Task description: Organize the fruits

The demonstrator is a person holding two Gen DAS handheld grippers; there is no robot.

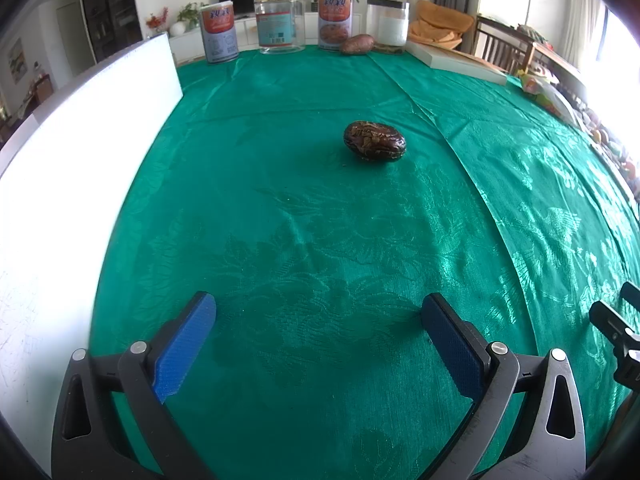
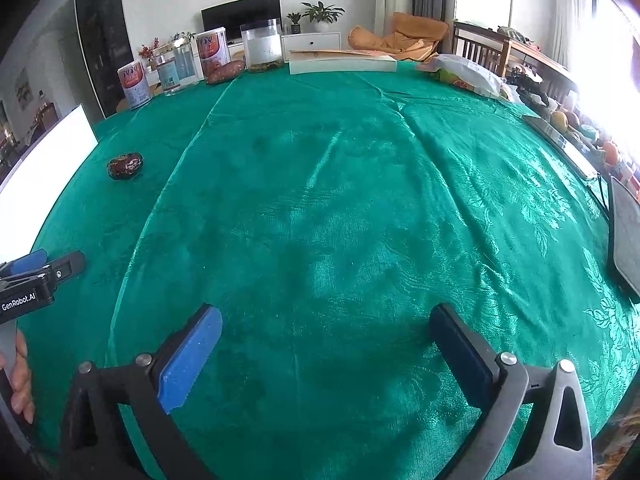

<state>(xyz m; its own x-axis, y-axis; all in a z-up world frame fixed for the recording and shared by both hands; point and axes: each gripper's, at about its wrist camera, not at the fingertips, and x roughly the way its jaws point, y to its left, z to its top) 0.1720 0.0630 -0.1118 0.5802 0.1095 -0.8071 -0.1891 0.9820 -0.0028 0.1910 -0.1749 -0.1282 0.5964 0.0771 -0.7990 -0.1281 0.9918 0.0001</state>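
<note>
A dark brown mottled oval fruit (image 1: 375,141) lies alone on the green tablecloth (image 1: 320,240), well ahead of my left gripper (image 1: 320,312), which is open and empty. The fruit also shows in the right wrist view (image 2: 125,165) at the far left. My right gripper (image 2: 326,320) is open and empty over bare cloth. The left gripper shows at the left edge of the right wrist view (image 2: 40,262). A sweet potato (image 1: 357,44) lies at the table's far edge among the jars.
A white board (image 1: 80,184) stands along the left. Tins and clear jars (image 1: 279,24) line the far edge. A flat white box (image 1: 460,62), a bag (image 2: 468,74), a tray (image 2: 626,232) and a heap of fruit (image 2: 580,132) sit on the right.
</note>
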